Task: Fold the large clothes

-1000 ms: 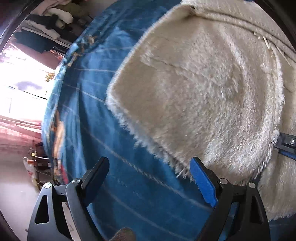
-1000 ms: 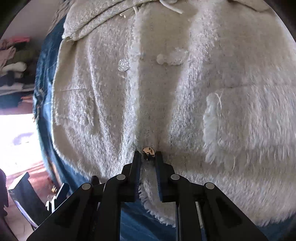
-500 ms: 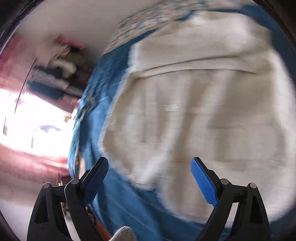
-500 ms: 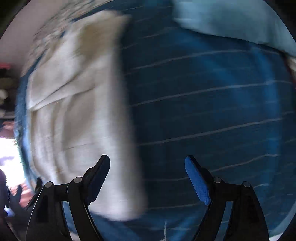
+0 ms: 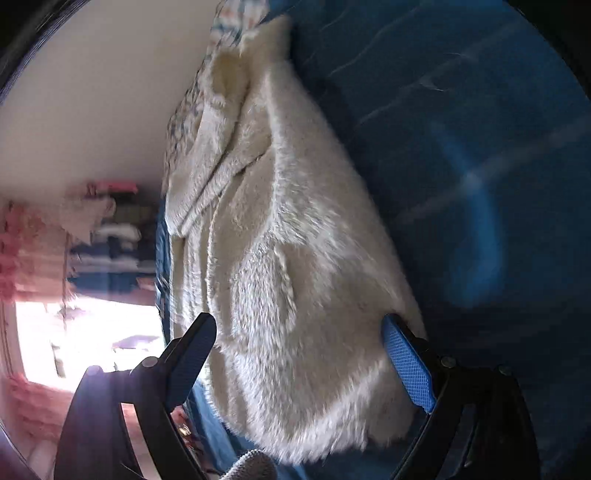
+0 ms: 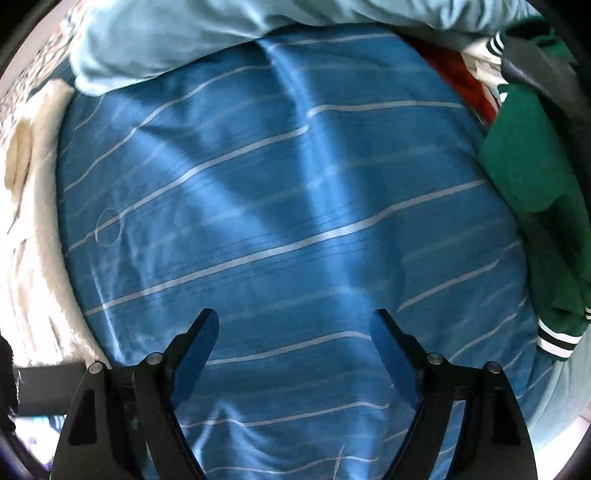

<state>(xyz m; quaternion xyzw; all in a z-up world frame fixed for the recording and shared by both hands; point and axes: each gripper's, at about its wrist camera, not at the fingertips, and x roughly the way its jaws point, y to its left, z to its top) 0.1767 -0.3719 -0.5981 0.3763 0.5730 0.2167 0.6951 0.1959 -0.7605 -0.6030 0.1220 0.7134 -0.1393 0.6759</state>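
Observation:
A cream fluffy garment (image 5: 280,240) lies folded on a blue striped bedsheet (image 5: 480,166). In the left wrist view it fills the middle, stretching away toward the wall. My left gripper (image 5: 295,354) is open and empty, its fingers spread above the garment's near end. In the right wrist view the garment (image 6: 33,221) shows only at the left edge. My right gripper (image 6: 293,339) is open and empty over the bare sheet (image 6: 277,221).
A light blue cloth (image 6: 221,33) lies at the far side of the bed. A green jacket with striped cuffs (image 6: 535,206) and a red item (image 6: 461,81) lie at the right. A bright window (image 5: 81,336) and clothes shelves (image 5: 110,240) are at the left.
My right gripper has opened, let go of the cream garment and swung right over the bare sheet. My left gripper, still open, has turned so the garment runs lengthwise ahead.

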